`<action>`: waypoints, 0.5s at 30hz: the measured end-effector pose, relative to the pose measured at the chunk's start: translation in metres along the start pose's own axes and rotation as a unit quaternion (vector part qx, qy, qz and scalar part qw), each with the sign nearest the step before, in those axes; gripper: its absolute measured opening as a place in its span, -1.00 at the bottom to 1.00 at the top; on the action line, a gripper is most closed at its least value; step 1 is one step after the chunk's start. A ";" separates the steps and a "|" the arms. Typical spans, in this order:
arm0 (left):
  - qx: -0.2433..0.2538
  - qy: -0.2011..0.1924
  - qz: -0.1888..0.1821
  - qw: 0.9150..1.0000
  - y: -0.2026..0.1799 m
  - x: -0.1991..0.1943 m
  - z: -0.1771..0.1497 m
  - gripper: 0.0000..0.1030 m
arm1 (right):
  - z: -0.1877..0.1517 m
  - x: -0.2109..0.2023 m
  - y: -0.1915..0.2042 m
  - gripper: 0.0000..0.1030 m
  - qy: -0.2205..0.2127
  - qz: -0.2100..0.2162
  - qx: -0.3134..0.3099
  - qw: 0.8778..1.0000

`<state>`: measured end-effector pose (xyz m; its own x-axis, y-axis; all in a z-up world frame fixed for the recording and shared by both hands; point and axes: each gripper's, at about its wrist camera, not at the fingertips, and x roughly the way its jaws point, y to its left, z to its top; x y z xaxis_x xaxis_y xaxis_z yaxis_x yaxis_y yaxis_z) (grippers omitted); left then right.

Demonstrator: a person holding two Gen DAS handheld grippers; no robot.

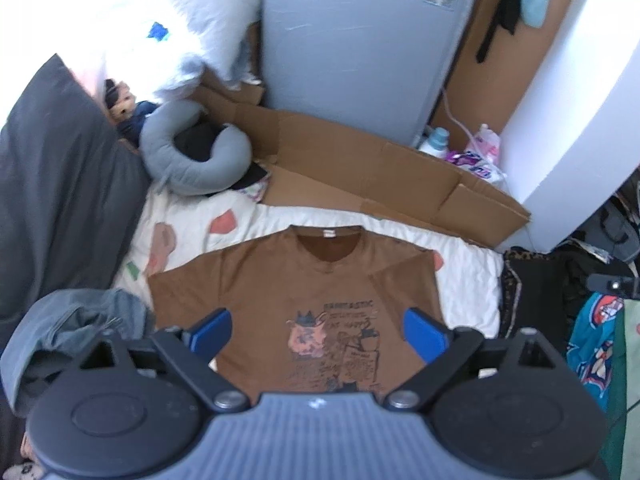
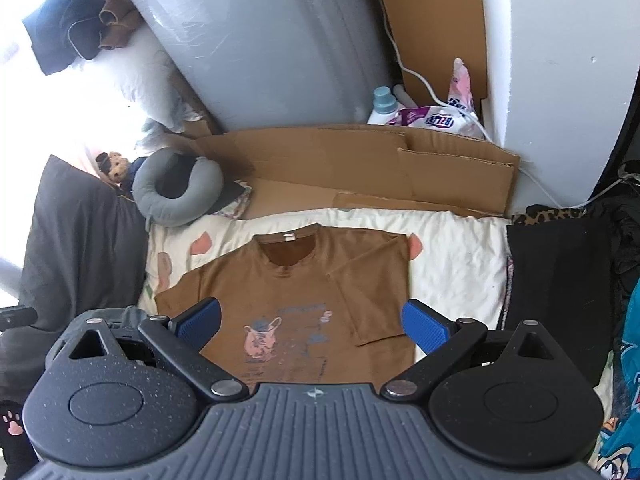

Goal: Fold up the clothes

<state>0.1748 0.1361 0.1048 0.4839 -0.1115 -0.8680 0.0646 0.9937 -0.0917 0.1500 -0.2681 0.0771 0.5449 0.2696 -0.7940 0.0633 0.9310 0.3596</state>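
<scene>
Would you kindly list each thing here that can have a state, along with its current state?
brown T-shirt: spread flat, front up, right sleeve folded inward
left gripper: open, holding nothing
right gripper: open, holding nothing
cardboard box: flattened
detergent bottle: upright, capped
jeans: crumpled, unfolded

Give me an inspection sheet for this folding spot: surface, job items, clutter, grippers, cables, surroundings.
Surface: cream sheet with pink patches, wrinkled.
Job's things: brown T-shirt lying print up, one sleeve folded in over the front.
Clutter: neck pillow, jeans, dark pillow, cardboard.
Grippers: left hand-held gripper open, empty; right hand-held gripper open, empty; both above the shirt.
Cables: white cable beside the cardboard.
Surroundings: wrapped grey appliance, detergent bottle.
</scene>
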 end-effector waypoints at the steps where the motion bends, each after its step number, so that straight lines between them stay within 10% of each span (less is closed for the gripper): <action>1: -0.004 0.001 0.003 1.000 0.005 -0.001 -0.002 0.83 | -0.002 -0.001 0.004 0.94 -0.001 0.000 -0.001 1.000; 15: -0.036 -0.014 0.014 0.999 0.065 -0.010 -0.027 0.83 | -0.016 0.017 0.056 0.95 0.014 0.019 -0.017 1.000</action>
<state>0.1508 0.2017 0.0944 0.5091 -0.0828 -0.8567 -0.0125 0.9945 -0.1036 0.1490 -0.2074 0.0761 0.5220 0.3112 -0.7941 0.0143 0.9277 0.3730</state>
